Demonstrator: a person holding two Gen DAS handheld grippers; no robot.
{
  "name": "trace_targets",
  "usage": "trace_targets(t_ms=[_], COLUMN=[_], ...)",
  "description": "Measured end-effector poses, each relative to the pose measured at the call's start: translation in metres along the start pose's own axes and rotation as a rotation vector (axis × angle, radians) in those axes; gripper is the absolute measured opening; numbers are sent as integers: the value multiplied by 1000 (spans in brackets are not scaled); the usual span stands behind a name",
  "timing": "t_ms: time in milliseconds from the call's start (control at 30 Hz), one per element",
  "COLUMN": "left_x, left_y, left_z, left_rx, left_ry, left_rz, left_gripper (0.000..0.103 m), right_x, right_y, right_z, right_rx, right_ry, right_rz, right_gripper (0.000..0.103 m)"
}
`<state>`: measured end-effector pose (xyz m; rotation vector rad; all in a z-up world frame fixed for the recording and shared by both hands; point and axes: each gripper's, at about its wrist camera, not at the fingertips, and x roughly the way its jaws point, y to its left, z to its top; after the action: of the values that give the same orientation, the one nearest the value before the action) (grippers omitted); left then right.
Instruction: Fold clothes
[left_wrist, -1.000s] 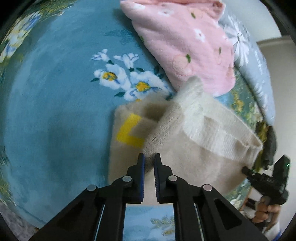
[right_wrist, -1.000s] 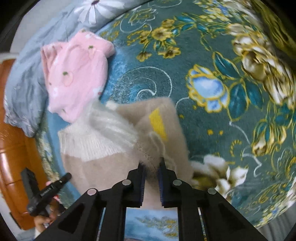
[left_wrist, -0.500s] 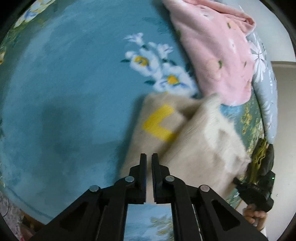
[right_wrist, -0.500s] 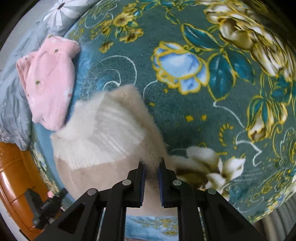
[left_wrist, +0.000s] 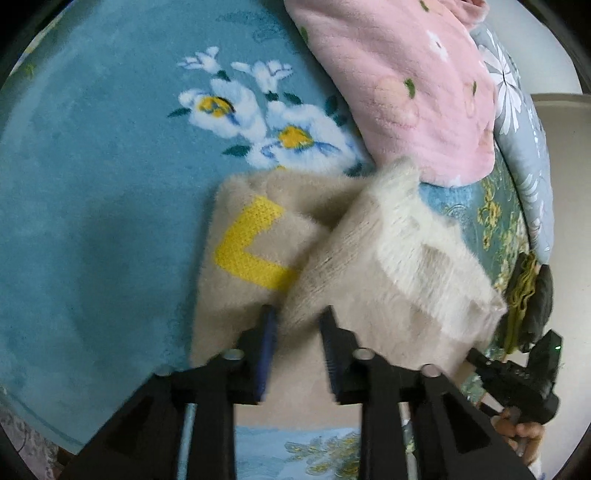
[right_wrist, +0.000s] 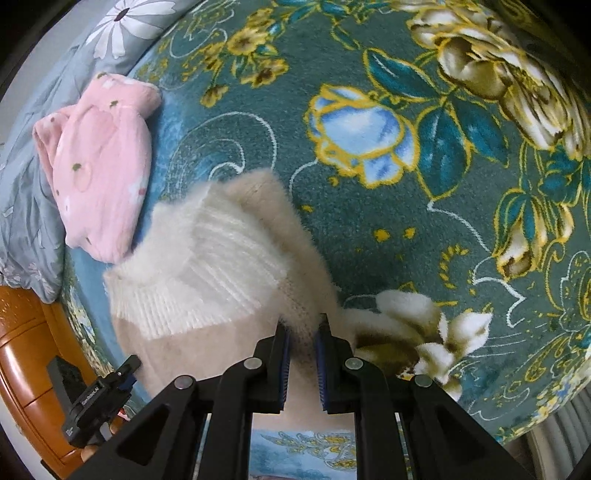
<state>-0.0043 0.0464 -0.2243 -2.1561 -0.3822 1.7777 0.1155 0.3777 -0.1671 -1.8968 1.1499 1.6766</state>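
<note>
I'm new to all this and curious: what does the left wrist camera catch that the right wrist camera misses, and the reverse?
Only the left wrist view shows the yellow mark on the beige sweater, plus the left claw, its jaws opening around the knit. Only the right wrist view shows the orange wooden furniture and the right claw pinching the sweater's edge. Both show the sweater, the pink garment beyond it, the grey daisy-print bedding and the floral blanket.
</note>
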Motion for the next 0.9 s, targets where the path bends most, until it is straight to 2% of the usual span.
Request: trace_targets(t_ms=[167,267,333,433,500,567,633,733,900], left_x=[-28,-47,-58,-59,-52,-46,-42,-34,-24], left_y=[5,20,36,68,85,86,80,70,64], left_z=[-20,-39,-48,-50,-50,-45,-39,-27,-16], left_rx=[9,10,6,-61,-126,-157,-147,-115,-82], left_ry=[-64,-81,-85,-56,-33,-31,-31,-20,10], left_rz=[-49,-84,-93,-76,-87,-92,-75,-27,22], left_gripper=[12,12,12,12,12,12,12,12,13], right_x=[-13,-26,-31,-26,-15,-5,2,7,10], right_y=[9,12,19,34,29,23,15,1,-2], right_z=[-6,-13,-21,-18,-20,-17,-14,-9,-7], right_rx=[-25,-1,-19,-70,-73,-59,-30,32,-1], right_ry=[-23,-42,-55,-47,-35,-31,-31,-31,-26], right_rz=[2,90,111,88,61,14,-29,-24,-46], right_gripper=[13,14,14,14,13,14,13,14,18])
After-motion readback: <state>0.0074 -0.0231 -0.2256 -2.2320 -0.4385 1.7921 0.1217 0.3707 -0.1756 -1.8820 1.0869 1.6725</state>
